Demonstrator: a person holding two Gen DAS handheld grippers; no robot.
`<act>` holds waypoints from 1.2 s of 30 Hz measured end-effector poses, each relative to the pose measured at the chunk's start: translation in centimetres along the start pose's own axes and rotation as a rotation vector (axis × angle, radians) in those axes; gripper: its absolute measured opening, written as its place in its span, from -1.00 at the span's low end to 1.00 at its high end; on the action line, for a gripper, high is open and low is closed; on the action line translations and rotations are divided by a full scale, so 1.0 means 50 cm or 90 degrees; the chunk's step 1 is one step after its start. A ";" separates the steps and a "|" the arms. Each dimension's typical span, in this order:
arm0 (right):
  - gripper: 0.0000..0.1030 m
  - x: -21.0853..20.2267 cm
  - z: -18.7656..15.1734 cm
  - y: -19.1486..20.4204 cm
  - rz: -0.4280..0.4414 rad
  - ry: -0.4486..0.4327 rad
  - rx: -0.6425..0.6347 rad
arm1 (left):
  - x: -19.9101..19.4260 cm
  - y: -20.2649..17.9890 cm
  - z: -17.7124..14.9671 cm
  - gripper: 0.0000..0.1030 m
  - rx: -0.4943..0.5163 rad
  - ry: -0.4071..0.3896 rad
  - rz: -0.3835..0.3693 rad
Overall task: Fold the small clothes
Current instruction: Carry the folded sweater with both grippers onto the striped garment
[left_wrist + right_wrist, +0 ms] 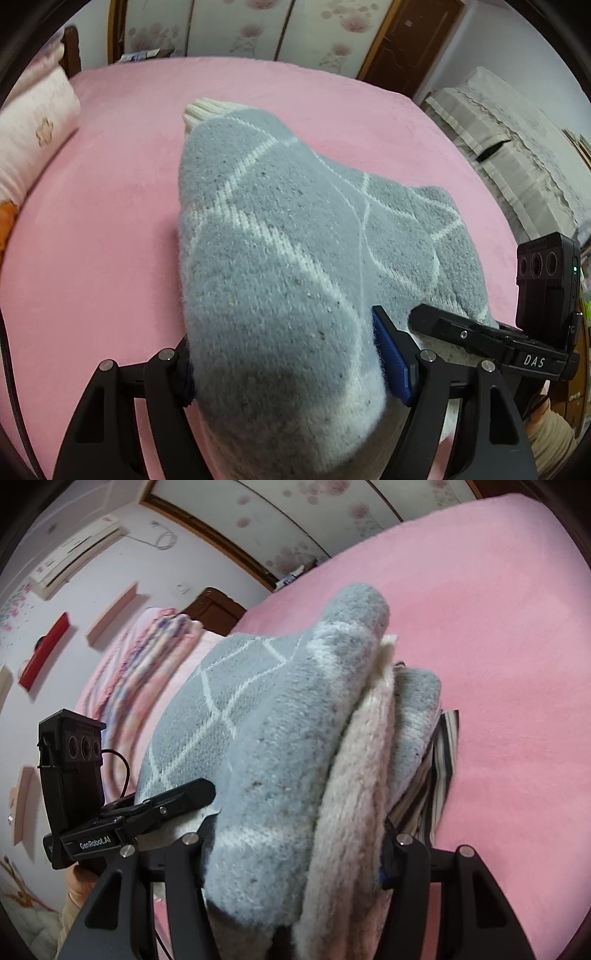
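Grey fuzzy diamond-patterned sock point(280, 236) is clamped by both left gripper point(291, 365) and right gripper point(295, 853), lifted off pink bed point(110, 221) for folding.

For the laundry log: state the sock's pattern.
The sock is grey-blue with thin white diamond lines and a cream cuff; clearest in the left wrist view.

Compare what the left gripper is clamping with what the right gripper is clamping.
The left gripper clamps only grey sock fabric; the right gripper clamps a thicker bundle, grey fabric plus a cream layer. The right bundle overlies a striped cloth; left shows none. Both are shut on that knit.
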State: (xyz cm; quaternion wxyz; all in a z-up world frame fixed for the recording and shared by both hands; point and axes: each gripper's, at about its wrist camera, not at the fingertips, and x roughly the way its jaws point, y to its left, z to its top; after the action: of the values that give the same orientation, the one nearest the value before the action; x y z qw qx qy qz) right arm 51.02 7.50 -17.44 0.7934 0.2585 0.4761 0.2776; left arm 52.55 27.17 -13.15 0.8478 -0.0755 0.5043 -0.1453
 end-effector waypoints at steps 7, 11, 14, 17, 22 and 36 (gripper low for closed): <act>0.14 0.090 -0.022 -0.063 -0.040 0.024 -0.014 | 0.128 0.080 -0.046 0.57 -0.030 0.007 -0.029; 0.26 0.100 -0.036 -0.058 -0.047 0.022 -0.040 | 0.157 0.119 -0.051 0.91 -0.025 -0.006 -0.033; 0.41 0.107 -0.048 -0.049 -0.062 0.027 -0.072 | 0.155 0.129 -0.060 1.00 -0.018 -0.025 -0.023; 0.47 0.099 -0.051 -0.037 -0.077 0.027 -0.100 | 0.139 0.121 -0.065 1.00 0.021 -0.066 0.014; 0.50 0.050 -0.065 -0.044 -0.094 0.022 -0.137 | 0.101 0.094 -0.068 1.00 0.045 -0.101 0.085; 0.53 -0.154 -0.131 0.041 -0.236 -0.085 -0.208 | -0.050 -0.078 -0.189 1.00 0.060 -0.164 0.262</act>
State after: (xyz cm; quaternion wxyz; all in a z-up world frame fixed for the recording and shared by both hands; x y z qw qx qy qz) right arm 41.72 4.64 -14.04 0.8917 0.0532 0.4105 0.1830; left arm 42.48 24.48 -14.52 0.9195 0.0505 0.3894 0.0176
